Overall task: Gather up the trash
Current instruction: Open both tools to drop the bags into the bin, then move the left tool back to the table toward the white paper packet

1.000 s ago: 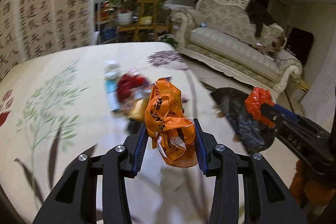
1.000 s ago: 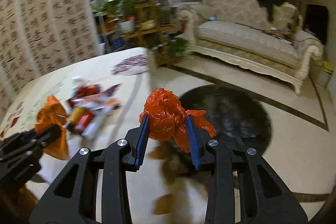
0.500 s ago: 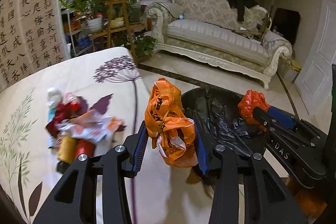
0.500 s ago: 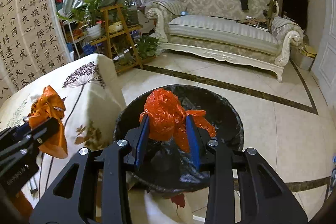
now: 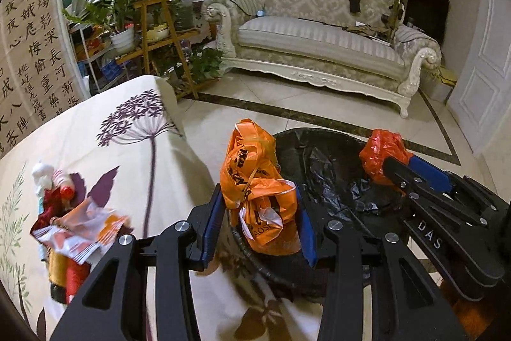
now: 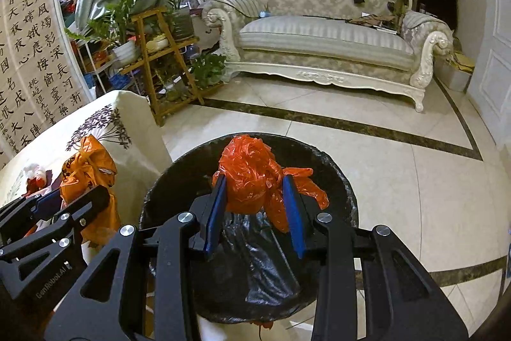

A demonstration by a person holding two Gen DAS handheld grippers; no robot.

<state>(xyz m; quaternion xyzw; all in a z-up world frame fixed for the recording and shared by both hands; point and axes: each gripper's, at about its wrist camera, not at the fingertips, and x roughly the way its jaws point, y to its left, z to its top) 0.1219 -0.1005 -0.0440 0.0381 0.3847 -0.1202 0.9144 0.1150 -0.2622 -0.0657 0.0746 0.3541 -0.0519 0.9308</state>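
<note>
- Right gripper (image 6: pixel 254 206) pinches a crumpled red-orange plastic bag (image 6: pixel 252 178) between its blue pads, directly above the mouth of the bin, so by my reading it is placed to let go and drop the bag in.
- Left gripper (image 5: pixel 258 221) clamps a knotted orange shopping bag (image 5: pixel 255 181) with printed lettering; it hangs over the near rim of the bin, just beside the worktop edge, apparently waiting its turn.
- Below both sits the round trash bin (image 6: pixel 335 174) lined with a black bin liner (image 6: pixel 255 261), on the tiled floor close against the worktop, within short reach of the trash.
- On the worktop (image 5: pixel 95 133), under a floral cloth, a pile of leftover trash (image 5: pixel 67 226) remains: wrappers, a red can and a white-topped bottle, so collection looks unfinished.
- Farther off stand a wooden plant stand (image 6: pixel 159 53) and an ornate sofa (image 6: pixel 319 31).
</note>
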